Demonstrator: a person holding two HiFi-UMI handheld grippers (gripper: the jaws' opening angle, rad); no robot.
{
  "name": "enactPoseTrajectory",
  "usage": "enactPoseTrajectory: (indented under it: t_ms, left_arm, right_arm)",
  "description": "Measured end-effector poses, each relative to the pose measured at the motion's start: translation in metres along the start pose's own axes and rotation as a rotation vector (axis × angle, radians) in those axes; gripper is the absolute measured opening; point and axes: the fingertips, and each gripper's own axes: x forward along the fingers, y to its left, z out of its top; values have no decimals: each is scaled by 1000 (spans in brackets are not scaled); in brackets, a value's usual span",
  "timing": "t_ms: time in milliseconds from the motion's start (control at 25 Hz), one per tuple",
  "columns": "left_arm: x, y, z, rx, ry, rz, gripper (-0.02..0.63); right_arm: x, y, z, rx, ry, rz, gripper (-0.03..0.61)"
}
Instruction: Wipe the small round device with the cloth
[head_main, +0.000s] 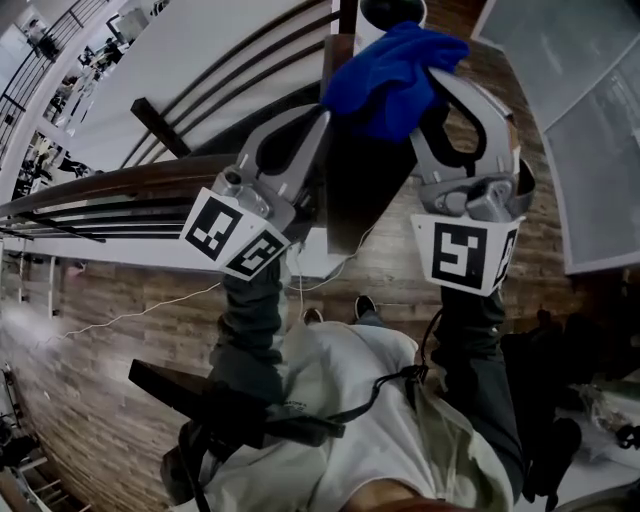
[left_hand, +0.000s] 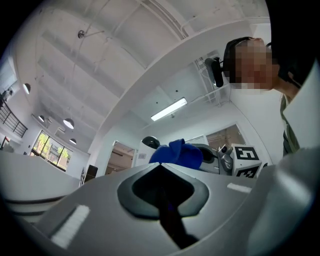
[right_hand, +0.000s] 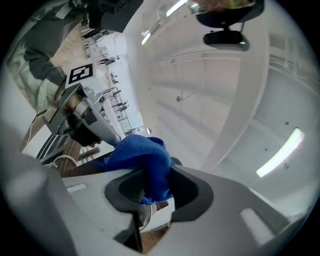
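**Blue cloth being held up by the right hand-held gripper, just beside the small round device**

Nearest the head camera, two dark sleeves (head_main: 245, 330) are being extended away from the light-shirted torso (head_main: 340, 400), one behind each tool. The left hand-held gripper (head_main: 322, 118) is being held with its marker cube (head_main: 235, 238) toward the camera. Its jaws are being kept together, and in the left gripper view only a narrow dark seam is showing between them, with nothing seen in it. The tip of this gripper is being pointed at the lower left edge of the cloth; whether it touches the cloth cannot be told.

The right hand-held gripper (head_main: 428, 90), marker cube (head_main: 465, 255) facing the camera, is being kept closed on the blue cloth (head_main: 390, 70). In the right gripper view a fold of cloth is being pinched between the jaws, and the rest is bunching out above their tips.

Just beyond the cloth, at the top edge of the head view, the small round device (head_main: 392, 10) is showing as a dark dome. In the left gripper view it is appearing directly to the left of the cloth. Contact between cloth and device cannot be told.

Farther off, a dark wooden railing (head_main: 120, 185) is crossing the view, and beyond it a wood-plank floor (head_main: 100, 360) is being crossed by a thin white cable (head_main: 130, 318).
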Motion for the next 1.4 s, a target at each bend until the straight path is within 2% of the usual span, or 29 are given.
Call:
enactPoseTrajectory:
  t_ms: [160, 280, 400, 520, 760, 1400]
  left_arm:
    - [-5, -6, -13, -20, 5, 20, 2]
    - [-12, -12, -20, -35, 13, 45, 2]
    - [-22, -12, -26, -52, 24, 66, 2]
    - [-27, -7, -28, -50, 26, 89, 2]
    - [-22, -15, -24, -20, 14, 99, 2]
    - [-18, -21, -30, -41, 8, 108, 2]
  right_arm:
    - [-38, -14, -22, 292, -20, -134, 118]
    - [-60, -6, -41, 505, -20, -136, 118]
    - [-73, 4, -49, 616, -21, -130, 118]
    - [-75, 5, -54, 644, -18, -143, 118]
    - [-73, 4, -53, 636, -14, -143, 118]
    - [-73, 11, -48, 617, -7, -114, 118]
